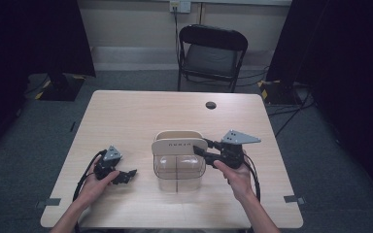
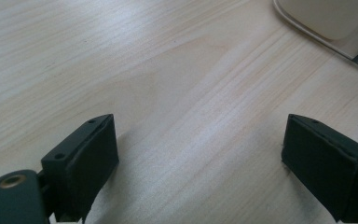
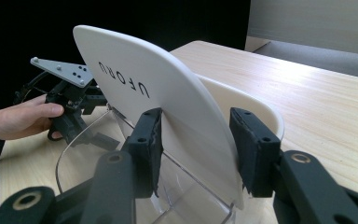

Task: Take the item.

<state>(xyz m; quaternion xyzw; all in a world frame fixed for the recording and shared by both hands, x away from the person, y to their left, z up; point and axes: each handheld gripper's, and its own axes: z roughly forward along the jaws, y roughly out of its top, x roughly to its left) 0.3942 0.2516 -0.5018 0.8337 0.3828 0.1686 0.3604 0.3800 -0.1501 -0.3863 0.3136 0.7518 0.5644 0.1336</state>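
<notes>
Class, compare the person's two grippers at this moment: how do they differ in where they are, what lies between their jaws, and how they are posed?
The left gripper sits low over bare table, left of the clear container; the right gripper reaches to the container's white lid. The left gripper's jaws stand wide with just wood between them; the right gripper's jaws straddle the upright lid's edge, one touching, the other apart. Both are black, hand-held and open.

The table [image 1: 136, 116] is light wood with thin stripes in it. The lid [image 3: 158, 98] is creamy white with dark letters. The box [image 1: 179, 170] under it is clear like glass. The right gripper [image 3: 196, 149] and left gripper [image 2: 200, 158] are black. The plate [image 1: 241, 137] is grey. The chair [image 1: 212, 51] is black. The floor [image 1: 39, 131] is grey.
</notes>
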